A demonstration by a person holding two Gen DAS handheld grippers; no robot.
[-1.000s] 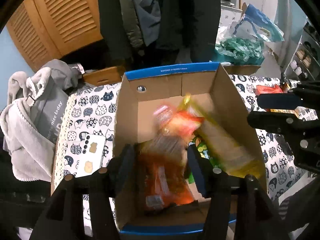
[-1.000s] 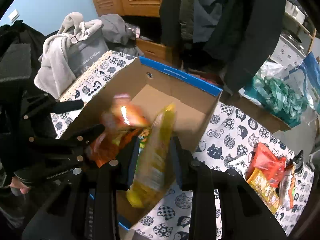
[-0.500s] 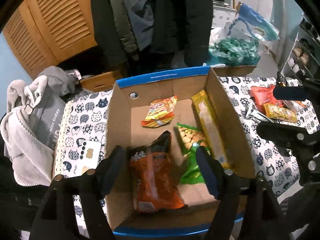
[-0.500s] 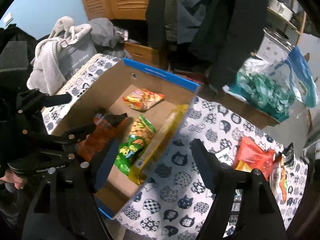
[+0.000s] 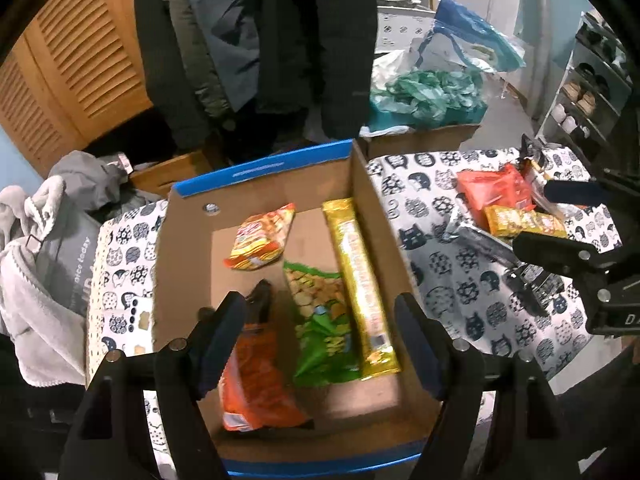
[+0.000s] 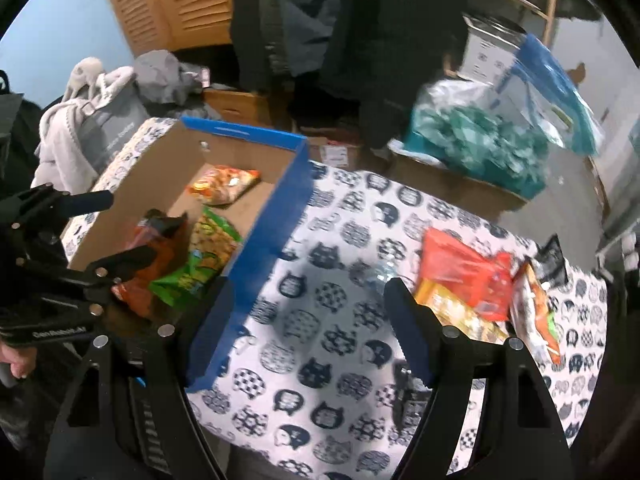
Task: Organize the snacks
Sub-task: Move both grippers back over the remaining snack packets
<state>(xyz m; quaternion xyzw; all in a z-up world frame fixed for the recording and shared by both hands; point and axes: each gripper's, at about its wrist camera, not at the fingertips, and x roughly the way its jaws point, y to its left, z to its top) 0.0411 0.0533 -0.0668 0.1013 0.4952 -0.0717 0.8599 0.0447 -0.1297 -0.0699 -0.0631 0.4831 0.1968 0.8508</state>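
Over the cardboard box (image 5: 362, 184), left gripper (image 5: 320, 340) hangs with jaws spread wide, nothing between them, touching nothing. Box sits at the table's left end on the cat-print tablecloth (image 6: 352, 320). Inside: orange bag (image 5: 256, 380) near the front-left corner, green bag (image 5: 320, 320) mid, long yellow pack (image 5: 360, 280) along the right wall, small orange-yellow pack (image 5: 260, 236) toward the back wall. Right gripper (image 6: 308, 328) above bare tablecloth just right of the box, jaws also wide apart, empty. Loose snacks at the table's right end: red bag (image 6: 460, 272), yellow pack (image 6: 456, 312), a few more blurred.
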